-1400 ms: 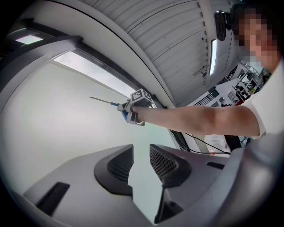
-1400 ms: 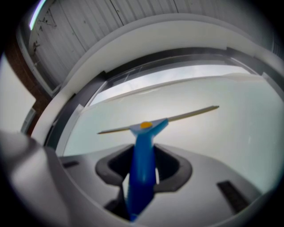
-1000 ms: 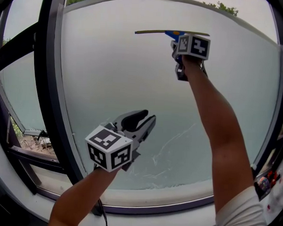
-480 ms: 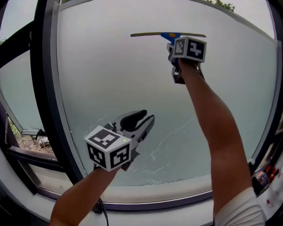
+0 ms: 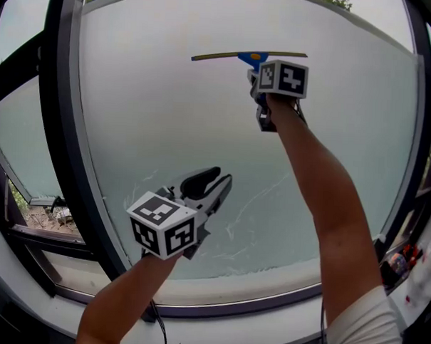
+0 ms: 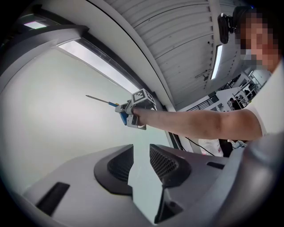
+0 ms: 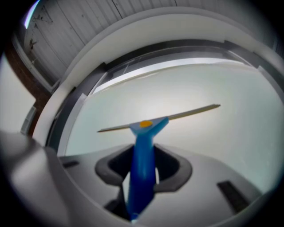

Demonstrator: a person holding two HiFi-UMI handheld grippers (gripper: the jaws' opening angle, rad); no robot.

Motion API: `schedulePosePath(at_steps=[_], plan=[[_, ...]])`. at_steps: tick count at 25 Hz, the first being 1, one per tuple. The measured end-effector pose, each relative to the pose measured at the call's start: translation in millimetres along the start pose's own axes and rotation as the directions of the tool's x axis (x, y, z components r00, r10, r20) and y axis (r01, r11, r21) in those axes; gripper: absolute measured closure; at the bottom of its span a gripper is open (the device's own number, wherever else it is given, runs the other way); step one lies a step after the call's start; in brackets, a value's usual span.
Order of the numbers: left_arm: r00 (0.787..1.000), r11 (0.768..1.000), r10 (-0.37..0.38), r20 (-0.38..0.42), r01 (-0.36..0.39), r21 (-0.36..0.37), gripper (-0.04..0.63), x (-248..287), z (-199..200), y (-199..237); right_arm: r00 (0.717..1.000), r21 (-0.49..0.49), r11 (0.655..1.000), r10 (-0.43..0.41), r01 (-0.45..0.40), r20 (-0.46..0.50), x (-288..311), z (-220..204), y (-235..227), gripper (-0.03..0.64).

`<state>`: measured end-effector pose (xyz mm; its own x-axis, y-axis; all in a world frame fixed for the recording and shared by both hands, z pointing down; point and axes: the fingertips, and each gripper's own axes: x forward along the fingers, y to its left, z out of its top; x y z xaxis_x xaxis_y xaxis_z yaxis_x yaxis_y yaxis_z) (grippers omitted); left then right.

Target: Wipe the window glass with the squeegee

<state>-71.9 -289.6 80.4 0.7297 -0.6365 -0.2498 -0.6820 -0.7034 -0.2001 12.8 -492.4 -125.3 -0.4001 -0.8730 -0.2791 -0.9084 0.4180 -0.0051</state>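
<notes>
The jaws of the right gripper [image 7: 144, 167] are being kept closed on the blue plastic handle of the squeegee [image 7: 141, 146], whose long thin blade [image 7: 186, 112] is being held against the large pale window glass [image 5: 167, 130], high on the pane and right of its middle. Compared with a second ago, the blade is being seen slightly lower on the pane while its near-level line is being kept. A downward stroke from the top edge is therefore judged to be under way and only just begun, with most of the glass below it still waiting to be covered. Nearer and lower to the left, the left gripper [image 6: 141, 162] is being held with its jaws partly apart and nothing between them, only glass showing through the gap. Its place is being left unchanged, so no part in the stroke is being taken by it. White wet streaks [image 5: 260, 203] are lying low on the pane, right of the left gripper, in the path toward which the blade is being drawn. The pane is being bounded on the left by the dark metal window frame [image 5: 63, 161].
</notes>
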Motion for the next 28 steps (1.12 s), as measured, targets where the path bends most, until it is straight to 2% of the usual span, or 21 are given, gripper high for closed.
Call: schedulePosePath(at_steps=[28], plan=[[0.999,0.996,-0.028,-0.041,0.025,-0.085,0.459,-1,-37,-3,0.993,0.008,1.000,0.004,-0.003,-0.118,-21,-95,-4,0.469]])
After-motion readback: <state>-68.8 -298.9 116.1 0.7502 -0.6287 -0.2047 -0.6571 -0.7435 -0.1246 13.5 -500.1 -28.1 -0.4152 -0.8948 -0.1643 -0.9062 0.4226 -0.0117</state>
